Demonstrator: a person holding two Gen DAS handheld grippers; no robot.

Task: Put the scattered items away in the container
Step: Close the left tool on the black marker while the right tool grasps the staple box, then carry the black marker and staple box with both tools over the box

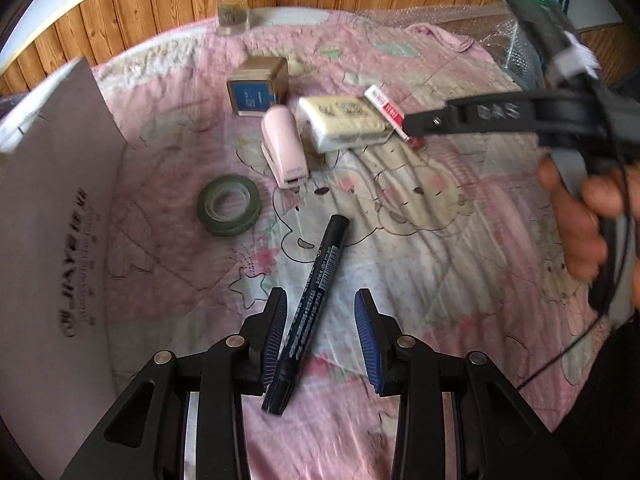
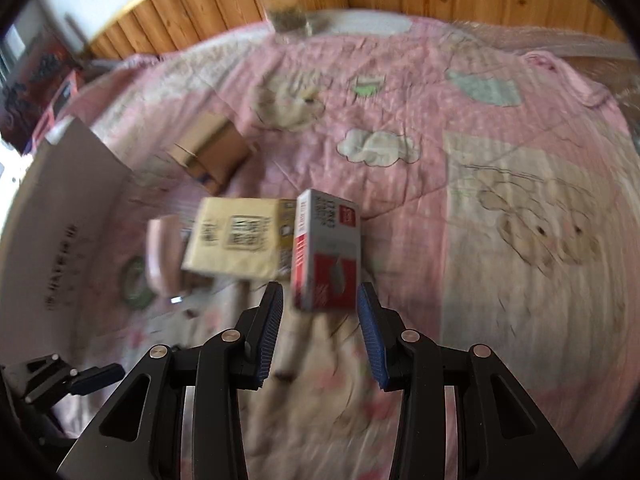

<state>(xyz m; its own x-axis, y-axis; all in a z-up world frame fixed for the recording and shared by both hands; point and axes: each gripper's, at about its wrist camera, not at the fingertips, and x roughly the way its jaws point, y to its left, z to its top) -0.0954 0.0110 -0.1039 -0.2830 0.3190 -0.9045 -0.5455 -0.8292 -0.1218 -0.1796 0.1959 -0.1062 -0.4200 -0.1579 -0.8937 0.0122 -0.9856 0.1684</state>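
Marker (image 1: pixel 310 312) lies between the spread fingers of the left gripper (image 1: pixel 320 338), seen only there; right gripper (image 2: pixel 320 330), released, faces the red-white box (image 2: pixel 326 256).

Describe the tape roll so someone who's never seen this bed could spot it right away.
On the pink quilt, look just right of the upright grey cardboard wall. The tape roll lies flat there, in front of the pink stapler. It is the only ring-shaped, dark green item.
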